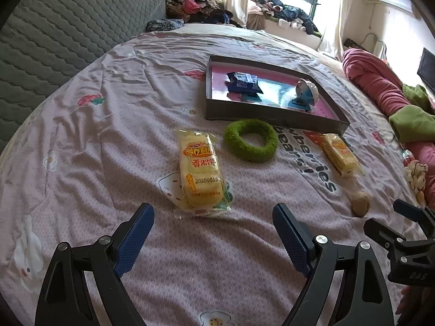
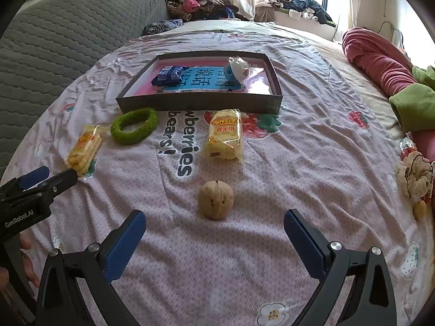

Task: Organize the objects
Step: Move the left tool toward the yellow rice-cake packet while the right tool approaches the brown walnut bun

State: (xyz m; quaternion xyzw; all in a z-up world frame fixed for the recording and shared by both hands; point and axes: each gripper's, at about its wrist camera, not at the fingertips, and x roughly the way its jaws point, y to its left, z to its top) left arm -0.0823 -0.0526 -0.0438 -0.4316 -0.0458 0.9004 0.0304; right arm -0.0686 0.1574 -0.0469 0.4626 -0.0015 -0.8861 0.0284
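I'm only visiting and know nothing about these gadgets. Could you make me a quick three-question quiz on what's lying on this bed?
1. True or false: the green ring lies inside the dark tray.
2. How many yellow snack packs lie on the bedspread outside the tray?
3. What lies just ahead of the right gripper: A) the walnut, B) the blue packet, C) the ring?

Key: 1. False, it lies on the bedspread in front of the tray. 2. Two. 3. A; the left gripper faces a yellow pack instead, and both grippers are open and empty.
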